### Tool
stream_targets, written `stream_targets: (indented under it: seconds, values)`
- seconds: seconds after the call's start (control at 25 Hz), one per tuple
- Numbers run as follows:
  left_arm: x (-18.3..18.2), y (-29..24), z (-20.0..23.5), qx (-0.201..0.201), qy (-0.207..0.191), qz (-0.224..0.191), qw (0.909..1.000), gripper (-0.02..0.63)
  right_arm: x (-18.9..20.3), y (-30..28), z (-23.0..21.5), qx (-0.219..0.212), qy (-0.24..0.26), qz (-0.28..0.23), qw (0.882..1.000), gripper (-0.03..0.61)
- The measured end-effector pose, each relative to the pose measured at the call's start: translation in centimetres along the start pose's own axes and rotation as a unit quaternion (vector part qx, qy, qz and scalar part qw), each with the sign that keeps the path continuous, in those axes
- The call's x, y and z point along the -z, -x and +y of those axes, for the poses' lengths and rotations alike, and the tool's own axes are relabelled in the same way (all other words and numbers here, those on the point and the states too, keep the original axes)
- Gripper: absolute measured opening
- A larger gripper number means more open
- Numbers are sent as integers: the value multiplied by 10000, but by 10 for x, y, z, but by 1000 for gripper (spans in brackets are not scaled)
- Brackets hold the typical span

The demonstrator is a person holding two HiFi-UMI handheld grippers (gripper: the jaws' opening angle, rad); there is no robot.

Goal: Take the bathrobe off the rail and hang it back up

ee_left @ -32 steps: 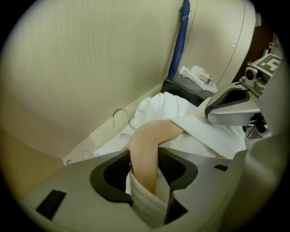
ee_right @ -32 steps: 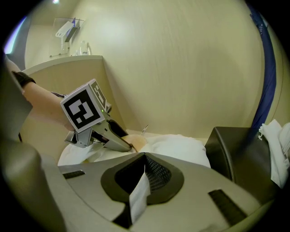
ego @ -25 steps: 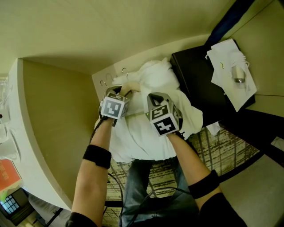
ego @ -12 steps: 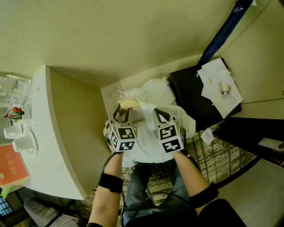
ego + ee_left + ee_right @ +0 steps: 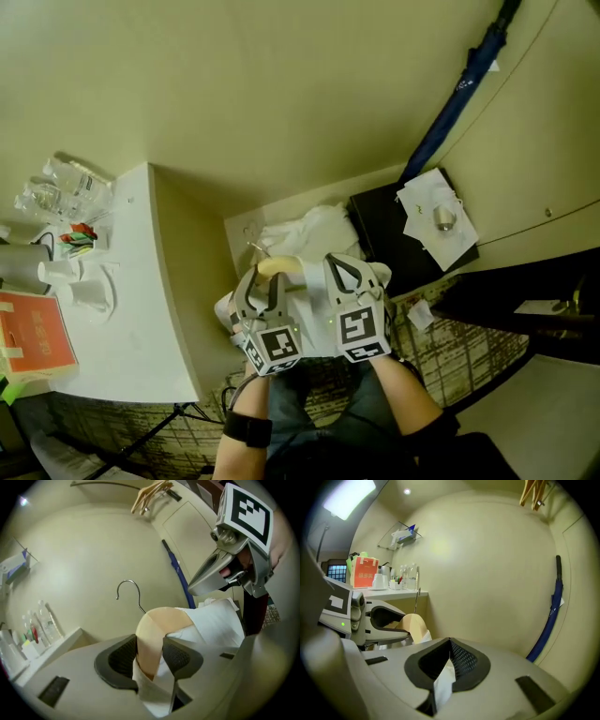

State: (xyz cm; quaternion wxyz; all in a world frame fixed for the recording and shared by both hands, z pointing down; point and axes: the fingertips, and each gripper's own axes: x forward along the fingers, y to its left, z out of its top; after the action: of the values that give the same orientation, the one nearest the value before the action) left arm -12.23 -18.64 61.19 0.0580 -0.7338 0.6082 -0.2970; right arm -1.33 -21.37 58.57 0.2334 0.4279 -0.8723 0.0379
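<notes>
bathrobe mostly hidden, hanger ends probably under it

bathrobe 1 | held hanger 1 | umbrella 1 | cups 2 | tools 2

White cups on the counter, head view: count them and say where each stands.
2. One cup stands just above the orange box; the other cup stands right of it, nearer the counter's middle. Others may be hidden off-frame.
</notes>
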Motion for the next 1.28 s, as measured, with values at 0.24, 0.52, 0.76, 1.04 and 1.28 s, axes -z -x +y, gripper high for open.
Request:
stream_targets:
  seconds: [0.24,0.52,0.76,1.04,1.28]
  values:
    - [-107,51,43,-300,-166,-746,9966,175,-79,54,-15,380,106,-566,9976,21]
    - [-236,98,101,-684,-455,-1790,9804,175,-190,124,-31,897,547,-1382,9848,23]
    - [-353,146,135,-913,-841,-2692,9551,173,-290,198,-57,1575,1089,-2169,9572,23]
    - [-459,187,168,-1165,-1293,-3426,9232,173,-384,268,-75,2245,1686,-2857,9163,23]
    - [-519,220,188,-1288,-1500,-3884,9000,173,-430,306,-77,2566,1942,-3073,8956,23]
